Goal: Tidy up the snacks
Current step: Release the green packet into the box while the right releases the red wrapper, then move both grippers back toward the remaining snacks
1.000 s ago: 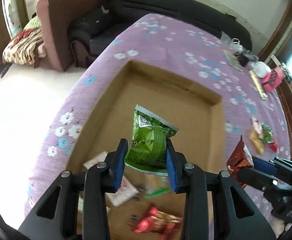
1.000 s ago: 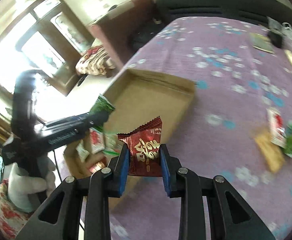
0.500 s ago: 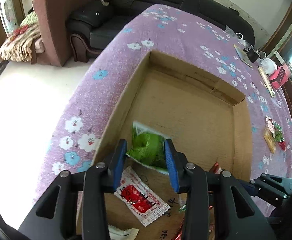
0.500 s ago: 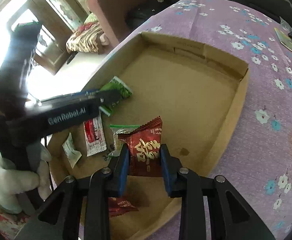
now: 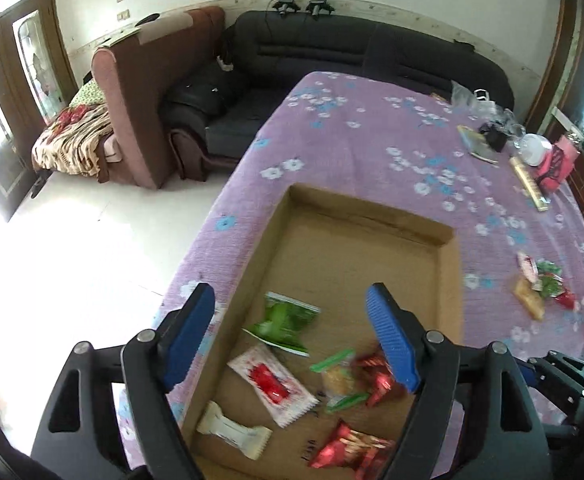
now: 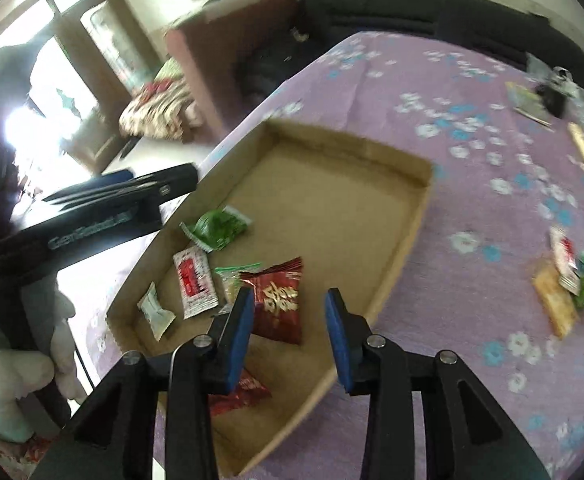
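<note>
A shallow cardboard box (image 5: 450,264) (image 6: 418,216) lies on the purple flowered table. My left gripper (image 5: 292,336) is open and empty above the box's near left part. A green snack packet (image 5: 282,322) (image 6: 220,228) lies in the box below it. My right gripper (image 6: 290,332) is open and empty above the box's near right edge. A dark red packet (image 6: 278,300) (image 5: 376,376) lies in the box just beyond its fingers. Several other packets lie in the box's near end, among them a white-and-red sachet (image 5: 274,384) (image 6: 194,280) and a white wrapped snack (image 5: 234,434) (image 6: 156,312).
A small heap of loose snacks (image 5: 540,284) (image 6: 572,280) lies on the table right of the box. Bottles, a booklet and a pink box (image 5: 556,160) stand at the far right. A black sofa (image 5: 372,52) and a brown armchair (image 5: 140,92) stand beyond the table.
Both grippers opened and let go: the green packet dropped from the left one and the red packet from the right one into the box. Both grippers have pulled up and back.
</note>
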A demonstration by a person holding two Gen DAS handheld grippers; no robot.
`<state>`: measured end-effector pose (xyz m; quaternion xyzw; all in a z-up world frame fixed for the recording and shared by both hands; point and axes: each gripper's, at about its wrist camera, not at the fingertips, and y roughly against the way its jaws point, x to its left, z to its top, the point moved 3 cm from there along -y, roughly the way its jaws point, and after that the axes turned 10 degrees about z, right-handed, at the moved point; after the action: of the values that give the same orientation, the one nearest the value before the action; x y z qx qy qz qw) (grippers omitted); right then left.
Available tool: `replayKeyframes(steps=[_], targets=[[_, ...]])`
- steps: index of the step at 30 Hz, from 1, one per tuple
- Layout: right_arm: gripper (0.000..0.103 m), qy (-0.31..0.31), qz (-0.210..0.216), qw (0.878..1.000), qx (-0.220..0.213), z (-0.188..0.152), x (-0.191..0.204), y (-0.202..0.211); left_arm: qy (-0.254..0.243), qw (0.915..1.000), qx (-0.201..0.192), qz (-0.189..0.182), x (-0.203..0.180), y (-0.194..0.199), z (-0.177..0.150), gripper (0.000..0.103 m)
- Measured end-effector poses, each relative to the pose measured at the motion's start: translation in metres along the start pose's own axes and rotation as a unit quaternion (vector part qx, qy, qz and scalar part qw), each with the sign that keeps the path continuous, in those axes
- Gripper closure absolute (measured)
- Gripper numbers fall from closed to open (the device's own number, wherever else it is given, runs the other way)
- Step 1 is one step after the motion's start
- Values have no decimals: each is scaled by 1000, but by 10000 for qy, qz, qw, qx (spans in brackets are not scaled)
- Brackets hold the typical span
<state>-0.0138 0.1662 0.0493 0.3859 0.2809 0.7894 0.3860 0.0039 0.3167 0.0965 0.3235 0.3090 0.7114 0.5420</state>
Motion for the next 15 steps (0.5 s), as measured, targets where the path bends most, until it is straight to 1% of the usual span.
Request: replayKeyframes(steps=[1, 3, 6, 8, 9, 11, 13, 15], targets=[[66, -88, -48, 9999, 8, 0, -1, 2, -13, 10000, -15, 33, -4, 7, 0, 24], [66, -93, -49, 9999, 27, 0, -2, 10, 28, 9998, -184, 88, -8, 28, -3, 24], [65, 207, -16, 9997, -134, 3, 1, 29, 136, 9978, -451, 456, -9, 63, -9, 24], [63, 224, 98, 9995, -210, 0, -2, 37, 302, 9953, -559, 731, -5, 89, -17, 24], [63, 167, 227, 9994, -189, -3, -3, 40, 446, 9938, -595, 827, -1, 103, -23, 22], [63, 168, 436, 9989, -91, -7, -2, 39, 802, 9910, -618, 872, 9, 128, -36, 17], [63, 363, 703, 9969, 32, -14, 6, 36, 1111, 9863, -630, 1043, 19, 148, -54, 17], [63, 534, 862, 9947, 165, -21, 17, 30, 1284, 9816, -570, 1297, 27, 163, -72, 17]])
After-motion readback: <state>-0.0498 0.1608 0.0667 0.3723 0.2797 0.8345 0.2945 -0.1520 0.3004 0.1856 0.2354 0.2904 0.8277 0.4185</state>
